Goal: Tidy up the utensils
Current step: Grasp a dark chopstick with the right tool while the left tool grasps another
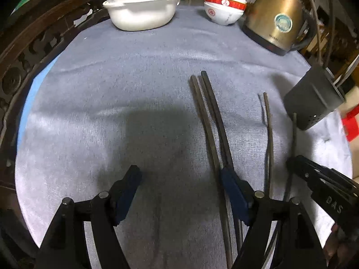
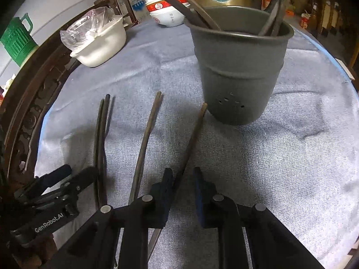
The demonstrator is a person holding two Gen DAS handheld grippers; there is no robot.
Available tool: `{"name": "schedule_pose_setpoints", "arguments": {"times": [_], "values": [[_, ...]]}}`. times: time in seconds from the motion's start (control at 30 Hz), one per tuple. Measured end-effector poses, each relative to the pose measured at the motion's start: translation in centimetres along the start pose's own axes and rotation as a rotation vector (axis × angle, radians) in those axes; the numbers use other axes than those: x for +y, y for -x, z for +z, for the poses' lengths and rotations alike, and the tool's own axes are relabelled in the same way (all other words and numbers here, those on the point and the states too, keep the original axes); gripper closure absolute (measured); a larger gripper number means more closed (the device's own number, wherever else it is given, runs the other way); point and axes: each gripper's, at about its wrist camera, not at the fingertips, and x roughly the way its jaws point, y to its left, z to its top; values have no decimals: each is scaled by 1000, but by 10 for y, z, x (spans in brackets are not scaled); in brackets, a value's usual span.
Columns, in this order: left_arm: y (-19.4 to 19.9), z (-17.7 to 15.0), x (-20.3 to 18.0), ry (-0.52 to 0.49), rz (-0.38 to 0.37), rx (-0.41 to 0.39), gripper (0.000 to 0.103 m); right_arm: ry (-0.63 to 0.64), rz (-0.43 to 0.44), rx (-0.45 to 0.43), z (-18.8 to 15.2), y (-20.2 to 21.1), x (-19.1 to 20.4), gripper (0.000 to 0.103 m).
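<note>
On the grey cloth (image 1: pixel 134 89) ahead of my fingers lie four dark chopsticks. My left gripper (image 1: pixel 179 190) gapes wide, nothing between its pads; the paired chopsticks (image 1: pixel 208 121) run just past its right finger (image 1: pixel 233 190). My right gripper (image 2: pixel 182 190) is narrowed to a small gap, and one chopstick (image 2: pixel 193 139) slants in against its left finger (image 2: pixel 165 192) — pinched or not, I cannot tell. Another chopstick (image 2: pixel 145 134) lies just left of that finger. Beyond the right fingertips stands the grey holder (image 2: pixel 240 74), utensils already in it. I read "GenRobot.AI" on the left gripper's body, "DAS" on the right's. The kettle (image 1: pixel 276 20) label is unreadable; the bowls (image 1: pixel 224 6) carry red marks.
</note>
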Motion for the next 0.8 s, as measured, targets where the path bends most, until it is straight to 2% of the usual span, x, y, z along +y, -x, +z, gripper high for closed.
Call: {"name": "schedule_pose_setpoints", "arguments": {"times": [0.13,0.17,0.23,0.27,0.3,0.33,0.5,0.57,0.63,0.67,0.77,0.8], "values": [[2,-5,11,29,8,-5,28,7,-4,-4,0,0,1,82],[2,-7,13,22,0,-6,33,8,-5,-3,1,-1,2,82],[3,-7,10,-18,-28,-6,49,16,-6,0,1,-2,3,82],[4,-8,8,-37,-45,3,67,26,-13,4,2,-2,4,84],[5,-8,5,-61,-60,22,89,39,-13,9,2,-2,5,86],[5,-8,2,-81,-65,42,91,50,-7,18,2,-2,6,91],[11,-24,12,-159,-122,76,91,152,26,59,-10,-1,16,96],[13,-28,22,-161,-141,81,91,189,41,75,-13,0,17,94],[13,-26,31,-131,-163,77,90,152,66,82,-9,-2,13,94],[13,-25,34,-118,-180,85,84,132,80,88,-7,-3,10,94],[18,-15,41,-62,-221,81,53,89,99,99,0,-4,8,91],[20,-9,43,-37,-219,68,51,89,91,91,3,-3,9,90]]}}
